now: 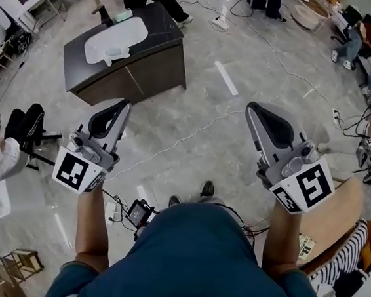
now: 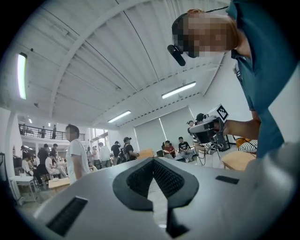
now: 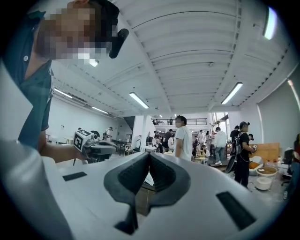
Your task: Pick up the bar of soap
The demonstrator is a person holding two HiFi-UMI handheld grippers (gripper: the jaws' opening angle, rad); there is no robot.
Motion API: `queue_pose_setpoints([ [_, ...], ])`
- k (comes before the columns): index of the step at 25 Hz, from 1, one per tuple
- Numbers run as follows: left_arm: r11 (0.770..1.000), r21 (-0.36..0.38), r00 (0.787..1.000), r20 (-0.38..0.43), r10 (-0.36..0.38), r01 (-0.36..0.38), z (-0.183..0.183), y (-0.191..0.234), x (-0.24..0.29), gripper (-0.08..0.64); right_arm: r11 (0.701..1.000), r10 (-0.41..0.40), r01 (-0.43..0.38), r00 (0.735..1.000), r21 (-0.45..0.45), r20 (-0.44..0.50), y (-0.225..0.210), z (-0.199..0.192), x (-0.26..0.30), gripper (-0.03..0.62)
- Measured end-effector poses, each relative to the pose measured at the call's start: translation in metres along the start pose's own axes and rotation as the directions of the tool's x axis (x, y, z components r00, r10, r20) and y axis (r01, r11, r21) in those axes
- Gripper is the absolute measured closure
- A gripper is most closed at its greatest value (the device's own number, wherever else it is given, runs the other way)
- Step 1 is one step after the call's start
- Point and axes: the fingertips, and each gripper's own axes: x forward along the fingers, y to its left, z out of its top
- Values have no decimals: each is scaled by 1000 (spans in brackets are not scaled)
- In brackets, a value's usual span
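A dark table (image 1: 162, 56) stands well ahead of me, on the far side of a stretch of floor. On it lies a white basin-shaped tray (image 1: 118, 37), and at its far edge a small pale green block (image 1: 124, 15) that may be the bar of soap. My left gripper (image 1: 125, 104) and right gripper (image 1: 251, 108) are held up side by side at chest height, far short of the table. Both have their jaws closed tip to tip with nothing between them, as the left gripper (image 2: 152, 160) and right gripper (image 3: 149, 155) show in their own views.
Cables (image 1: 172, 146) run across the glossy floor between me and the table. A black chair (image 1: 26, 128) and a seated person are at the left. A round wooden table (image 1: 333, 219) is close at my right. People stand beyond the dark table.
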Motion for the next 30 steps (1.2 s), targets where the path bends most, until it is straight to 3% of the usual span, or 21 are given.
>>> queue_pose_setpoints([
  [10,995,39,995,-39,96,-95,-3,5,64,557,994,105,-105,994,11,27,-74,-12,12,577],
  [16,994,41,993,-51,106,-104,-5,13,86,557,991,131,-132,991,33,21,-98,-19,27,577],
  [22,994,17,993,-56,106,-105,-34,62,104,557,992,119,-119,993,42,-12,-118,-35,77,577],
  [30,998,-3,997,-43,63,-63,-41,101,114,557,997,74,-73,996,17,-42,-121,-28,111,577],
])
